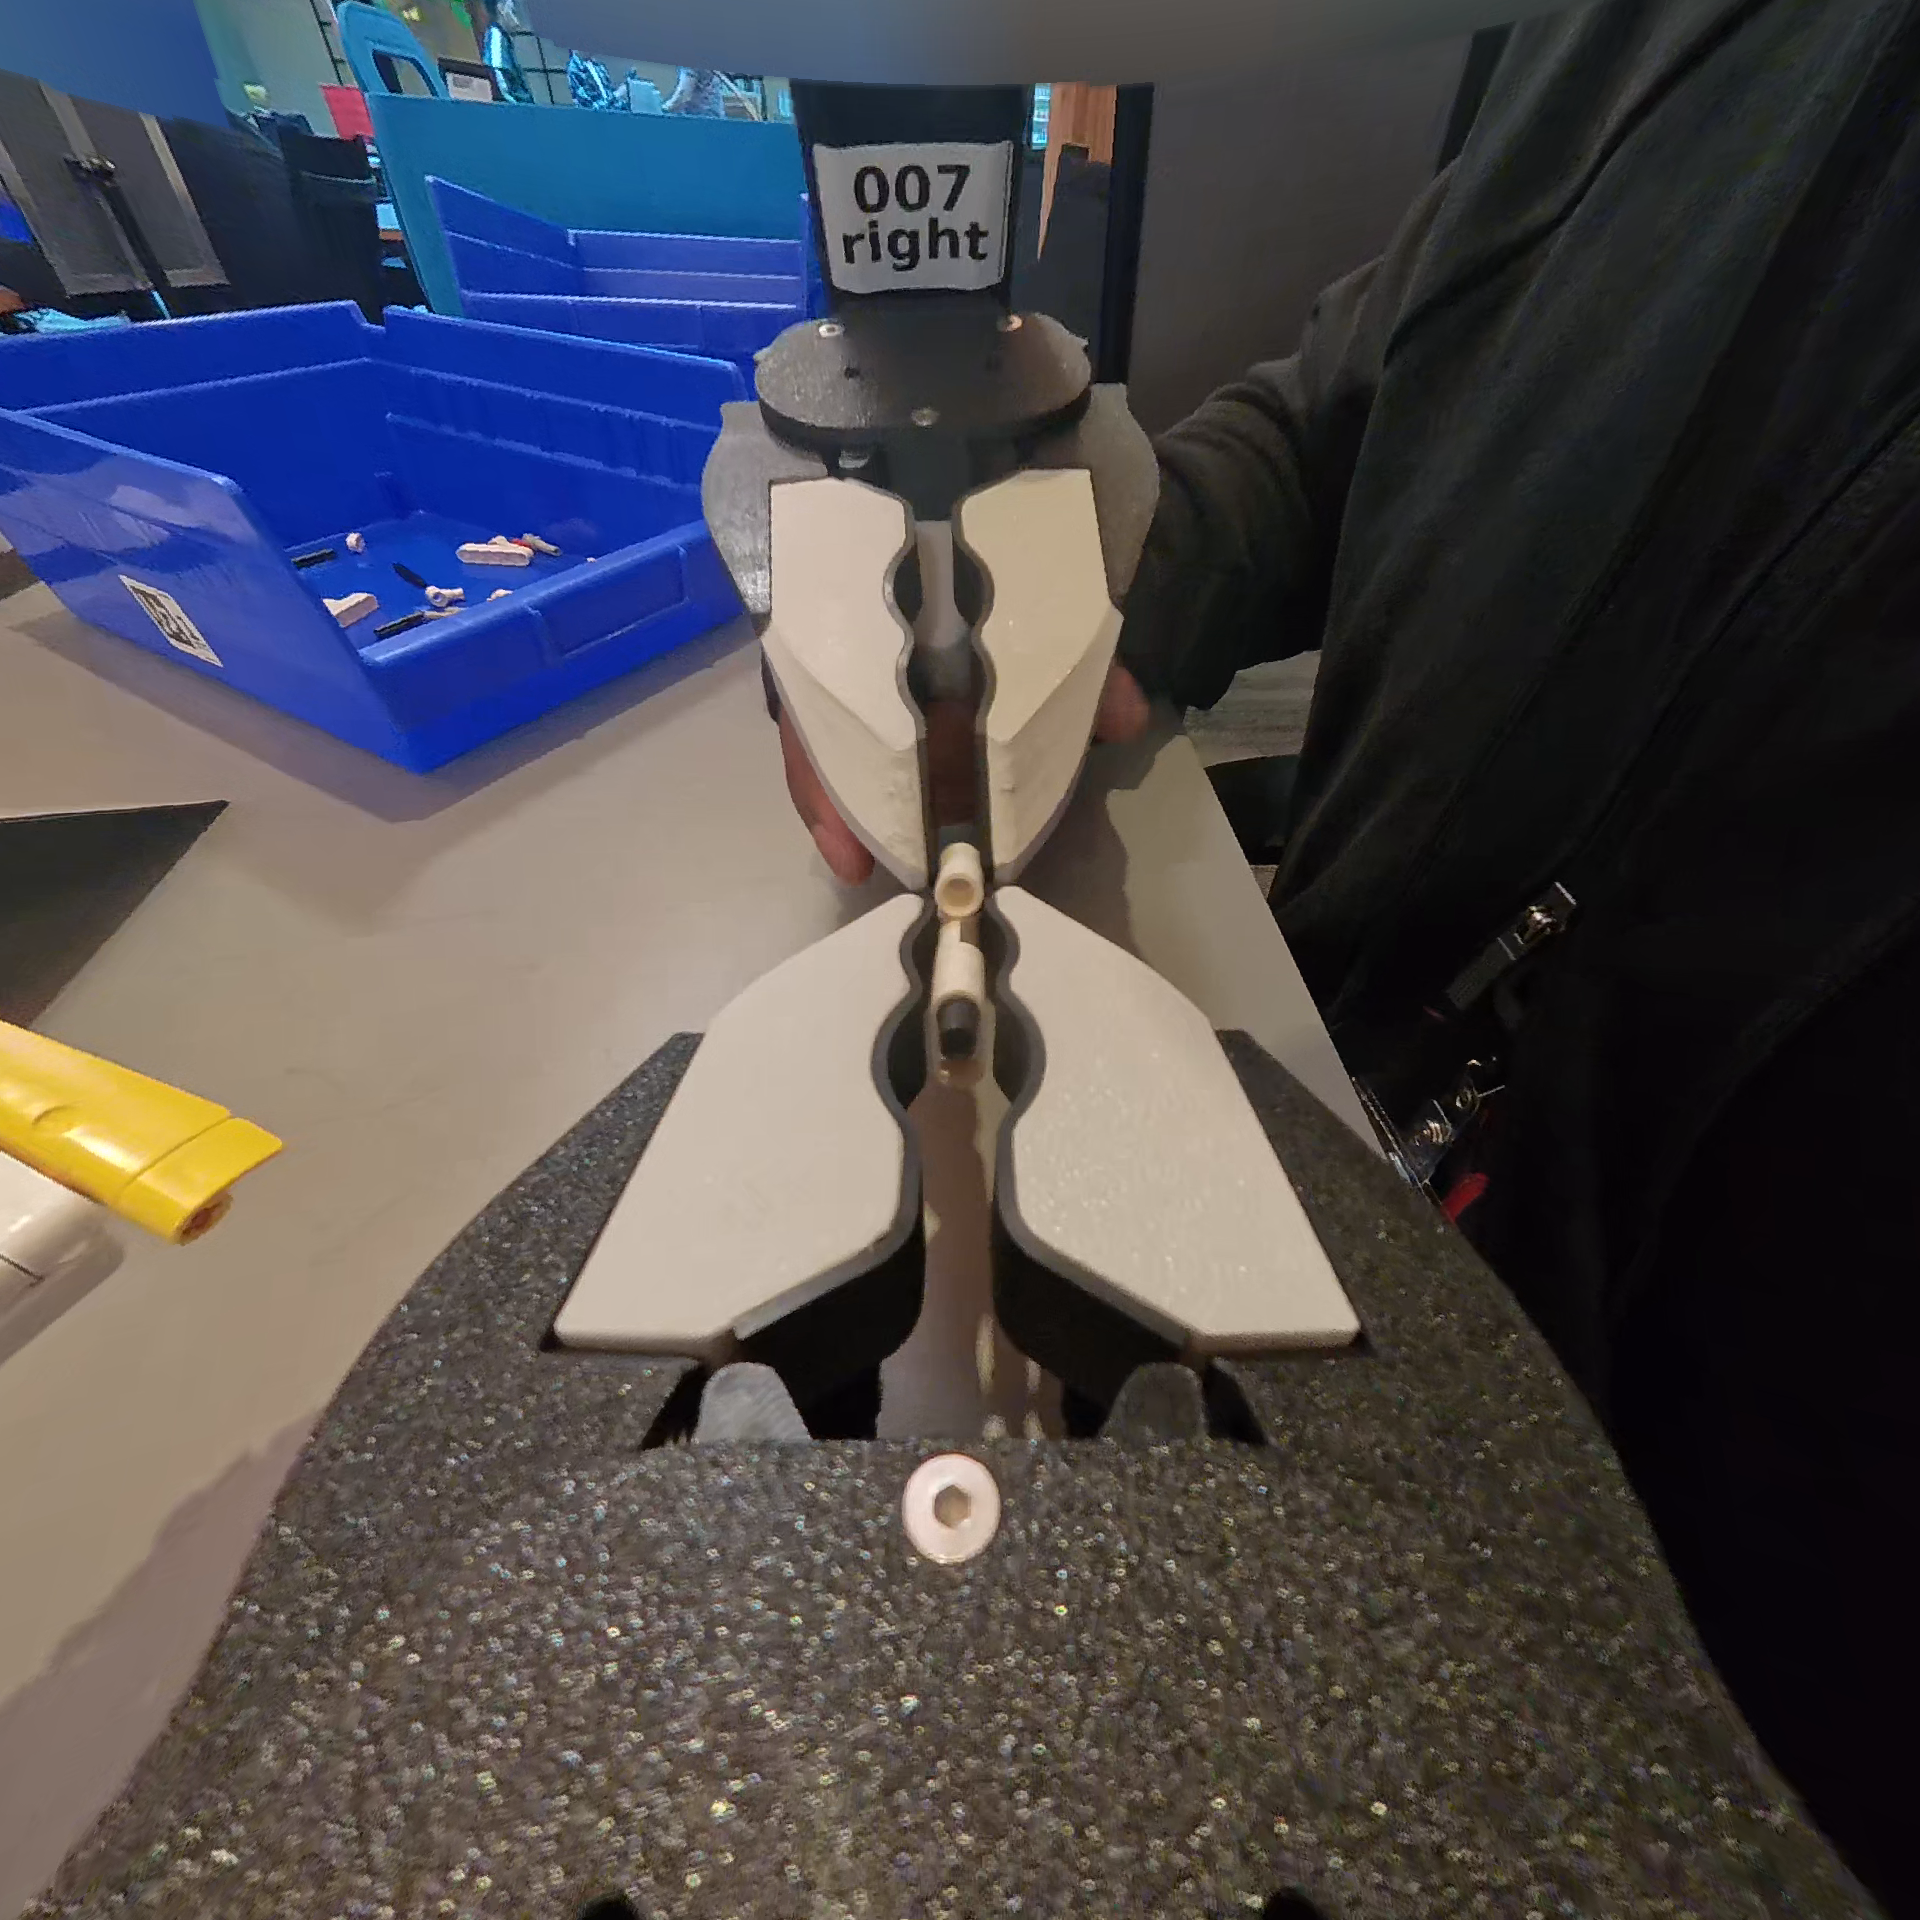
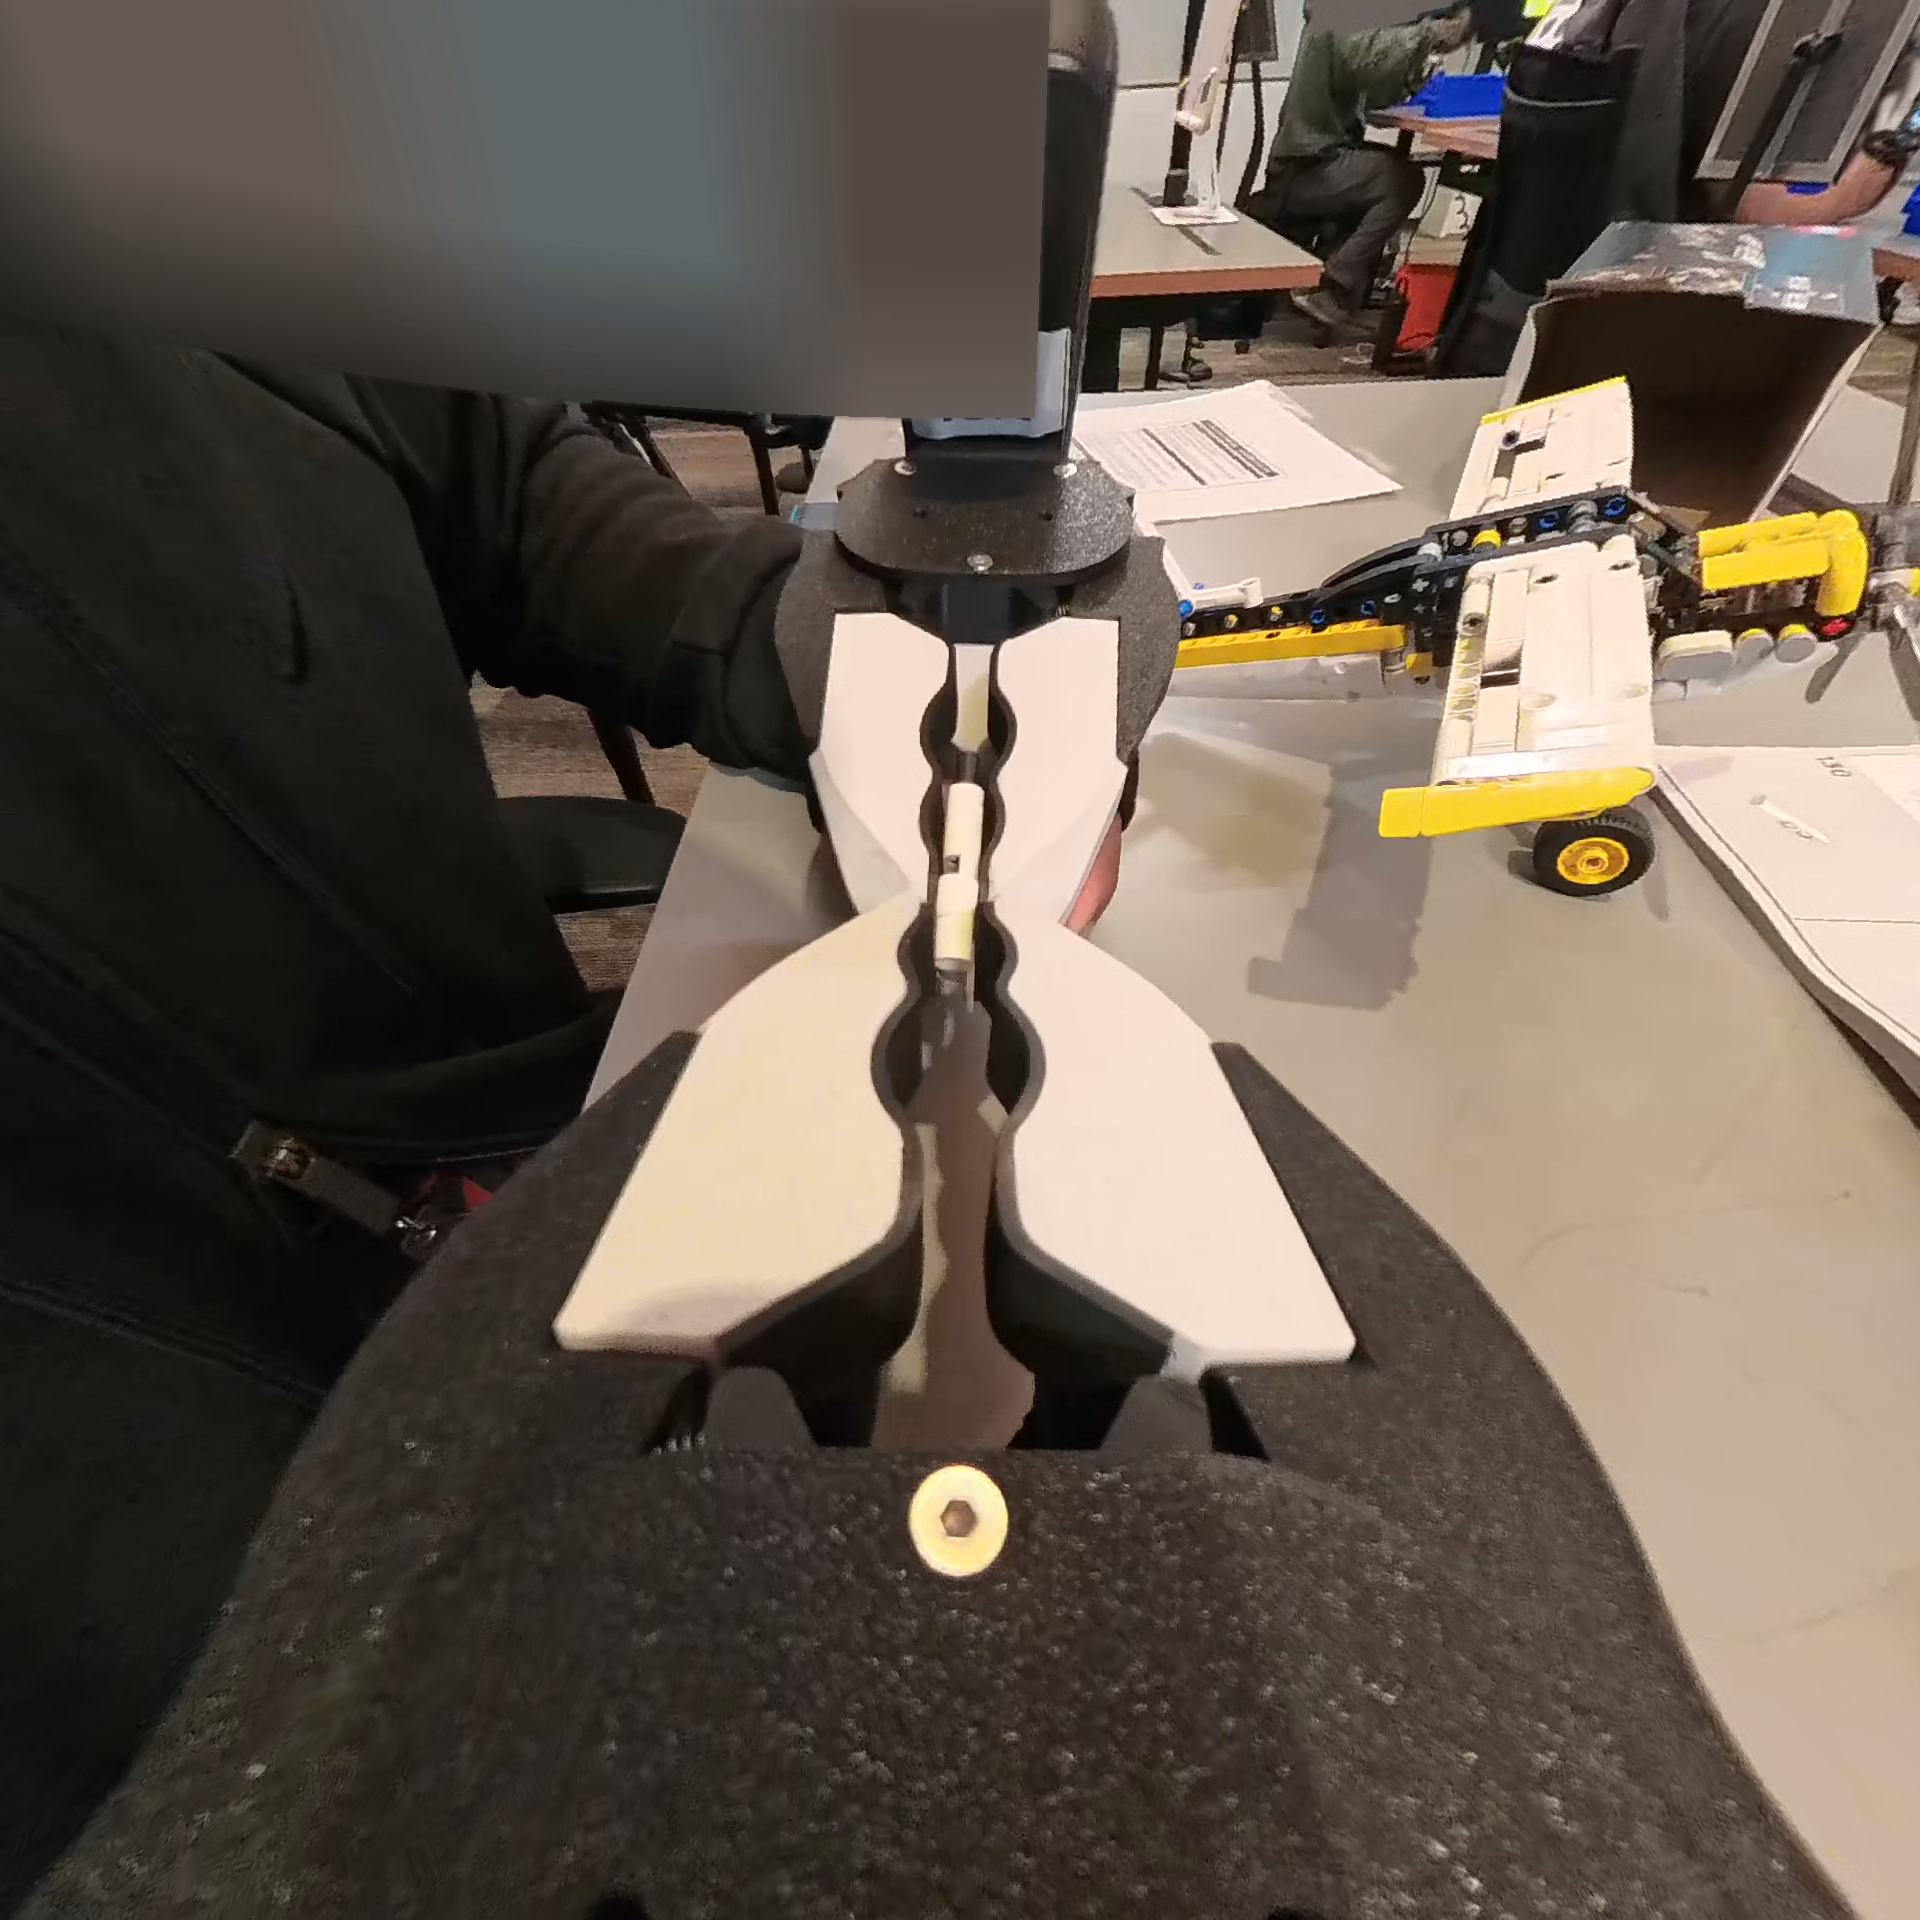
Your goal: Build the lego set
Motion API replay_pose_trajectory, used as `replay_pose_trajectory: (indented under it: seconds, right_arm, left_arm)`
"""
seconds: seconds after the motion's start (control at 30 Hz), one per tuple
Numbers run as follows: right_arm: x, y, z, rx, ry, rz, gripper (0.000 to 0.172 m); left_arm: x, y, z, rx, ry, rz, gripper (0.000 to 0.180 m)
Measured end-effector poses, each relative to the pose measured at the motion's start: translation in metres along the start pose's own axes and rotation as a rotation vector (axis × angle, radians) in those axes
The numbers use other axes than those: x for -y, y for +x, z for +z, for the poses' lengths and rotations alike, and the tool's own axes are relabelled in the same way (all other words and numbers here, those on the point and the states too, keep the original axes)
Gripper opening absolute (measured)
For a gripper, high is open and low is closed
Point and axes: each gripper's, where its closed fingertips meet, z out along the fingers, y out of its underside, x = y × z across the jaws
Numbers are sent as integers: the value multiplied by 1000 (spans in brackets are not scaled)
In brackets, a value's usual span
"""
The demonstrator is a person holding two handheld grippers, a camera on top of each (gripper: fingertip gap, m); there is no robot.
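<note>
- Left wrist view: the left gripper [image 1: 958,914] has its jaws clenched on a cream connector piece [image 1: 954,971] with a dark pin at its near end.
- Tip to tip with it, the right gripper [image 1: 958,831] grips a cream tube piece [image 1: 958,871]; the two pieces seem to touch.
- A blue bin [image 1: 343,582] of small parts stands on the grey surface [image 1: 416,935] to the left.
- Right wrist view: the right gripper [image 2: 956,914] is clenched on its cream tube piece [image 2: 954,930], above the surface edge.
- The left gripper [image 2: 961,862] opposite clamps its connector piece [image 2: 963,821].
- A yellow-and-white brick-built plane [image 2: 1538,665] stands well apart to the right.
</note>
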Motion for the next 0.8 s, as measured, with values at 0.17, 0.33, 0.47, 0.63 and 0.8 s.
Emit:
replay_pose_trajectory:
  seconds: [0.17,0.33,0.47,0.63,0.8]
  right_arm:
    - [0,1,-1,-7,10,8,6]
    - [-2,8,-7,-37,27,30,7]
    - [-1,9,-9,-36,27,39,7]
    - [-2,10,-10,-43,14,28,7]
    - [-1,10,-10,-39,11,22,7]
  left_arm:
    - [0,-2,0,1,2,-16,7]
    - [6,-9,-6,20,52,-63,12]
    - [4,-11,-5,30,37,-77,19]
    - [3,-11,-5,45,32,-55,12]
    - [4,-10,-6,40,37,-48,8]
